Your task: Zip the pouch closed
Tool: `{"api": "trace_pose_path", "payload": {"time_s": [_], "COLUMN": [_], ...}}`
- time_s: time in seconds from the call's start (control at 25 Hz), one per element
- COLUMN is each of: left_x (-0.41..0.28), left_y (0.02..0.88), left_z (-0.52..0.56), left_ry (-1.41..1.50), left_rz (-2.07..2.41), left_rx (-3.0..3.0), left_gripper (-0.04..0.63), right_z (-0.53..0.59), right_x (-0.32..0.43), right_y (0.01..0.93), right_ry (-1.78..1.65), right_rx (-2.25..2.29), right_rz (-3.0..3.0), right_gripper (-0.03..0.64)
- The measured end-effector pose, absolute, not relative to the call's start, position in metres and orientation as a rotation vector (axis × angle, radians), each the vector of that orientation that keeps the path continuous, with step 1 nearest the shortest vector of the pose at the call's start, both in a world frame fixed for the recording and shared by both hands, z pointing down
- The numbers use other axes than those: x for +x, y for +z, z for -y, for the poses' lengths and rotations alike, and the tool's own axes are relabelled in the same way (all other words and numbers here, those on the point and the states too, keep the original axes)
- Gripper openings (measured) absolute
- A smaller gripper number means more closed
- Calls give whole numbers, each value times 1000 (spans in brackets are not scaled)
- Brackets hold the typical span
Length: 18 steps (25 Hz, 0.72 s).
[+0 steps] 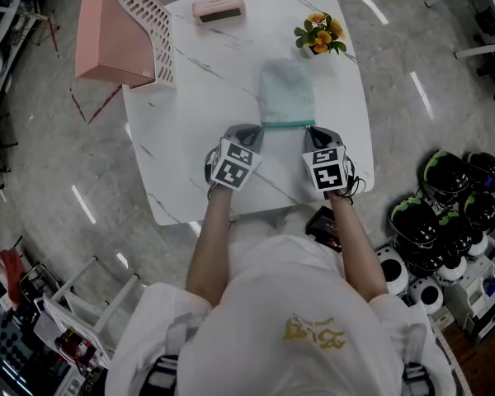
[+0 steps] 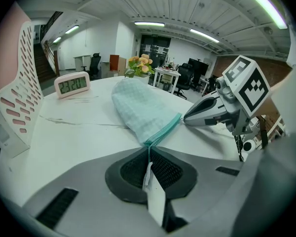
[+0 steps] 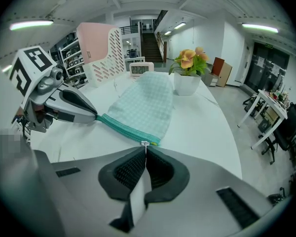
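1. The pouch (image 1: 287,93) lies flat on the table (image 1: 190,139), with its teal zip edge (image 1: 286,124) stretched between the grippers.
2. The left gripper (image 2: 149,151) is clamped on that edge's end, anchoring it.
3. The right gripper (image 3: 145,151) pinches the zipper pull (image 3: 145,143) at the opposite end; the zip is probably shut.

Clock (image 2: 72,85), upper left of left gripper view: display reads 22:20. Shirt (image 1: 313,332), lower centre of head view: gold print, upside down, not legible. No other readable text.
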<state>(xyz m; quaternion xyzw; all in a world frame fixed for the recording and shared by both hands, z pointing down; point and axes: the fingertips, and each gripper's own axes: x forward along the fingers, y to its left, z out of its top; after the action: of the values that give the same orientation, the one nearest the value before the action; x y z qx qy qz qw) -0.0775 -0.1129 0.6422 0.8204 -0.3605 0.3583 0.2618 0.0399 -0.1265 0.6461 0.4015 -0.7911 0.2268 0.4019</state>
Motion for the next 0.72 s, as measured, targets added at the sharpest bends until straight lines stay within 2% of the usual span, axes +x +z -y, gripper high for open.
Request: {"api": "trace_pose_path", "payload": {"time_s": [0.24, 0.4, 0.48, 0.6, 0.72], "left_x": [-79, -84, -85, -88, -90], "left_y": [642, 640, 633, 619, 601], "left_z": [113, 115, 117, 117, 116], "left_ry": [1003, 956, 892, 834, 766], "left_rz": [1016, 1067, 1078, 1116, 1171], "left_rx": [2225, 2210, 2204, 2211, 2226], "left_gripper": [38, 111, 124, 124, 96], "right_z": [127, 126, 126, 125, 124], "right_x": [40, 41, 41, 43, 43], "right_y": [647, 642, 635, 622, 605], "right_ry": [576, 604, 614, 615, 622], "right_rx": [1029, 1057, 1071, 1106, 1160], "right_rz": [1985, 2001, 2012, 2037, 2075], "right_gripper": [19, 39, 55, 61, 52]}}
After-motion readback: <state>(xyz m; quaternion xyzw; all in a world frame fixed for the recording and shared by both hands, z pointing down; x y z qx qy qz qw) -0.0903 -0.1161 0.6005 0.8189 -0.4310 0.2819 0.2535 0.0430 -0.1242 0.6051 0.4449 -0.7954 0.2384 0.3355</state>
